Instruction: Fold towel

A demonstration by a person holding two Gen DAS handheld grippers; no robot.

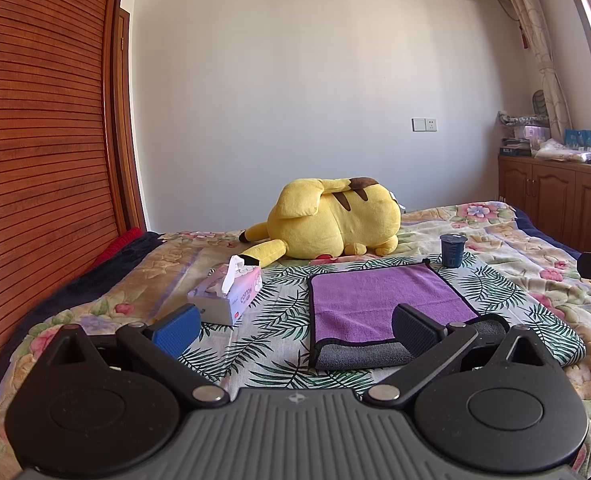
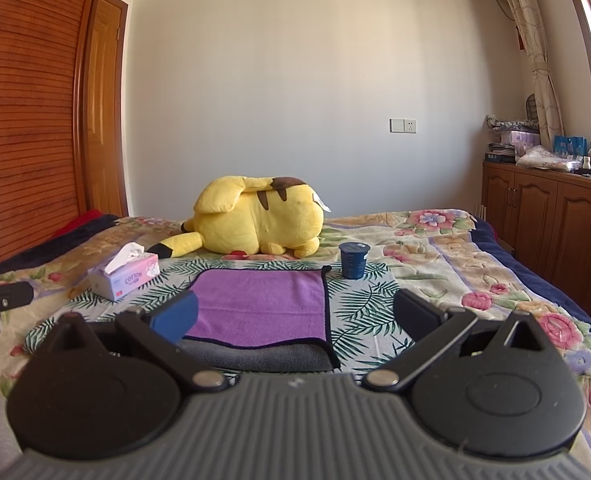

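Both grippers hover with jaws spread wide, grasping nothing: the left gripper (image 1: 295, 322) and the right gripper (image 2: 295, 316). One purple microfibre towel with a grey underside (image 2: 255, 304) lies flat on the leaf-print cloth (image 1: 279, 312) — soft, light, limp, best pinched at its near corners. Beyond: one tissue box (image 1: 227, 292), one dark blue cup (image 2: 353, 260), one yellow plush toy (image 2: 255, 220).

Both fisheye views sit low over the near edge of the bed (image 1: 535, 248), facing across it toward the plain far wall. The left wrist view stands left of the towel (image 1: 383, 300), the right wrist view right of it (image 2: 259, 304), both fairly near. They share the plush toy (image 1: 331, 220), tissue box (image 2: 125, 276) and, seemingly, each other's gripper at the frame edge.
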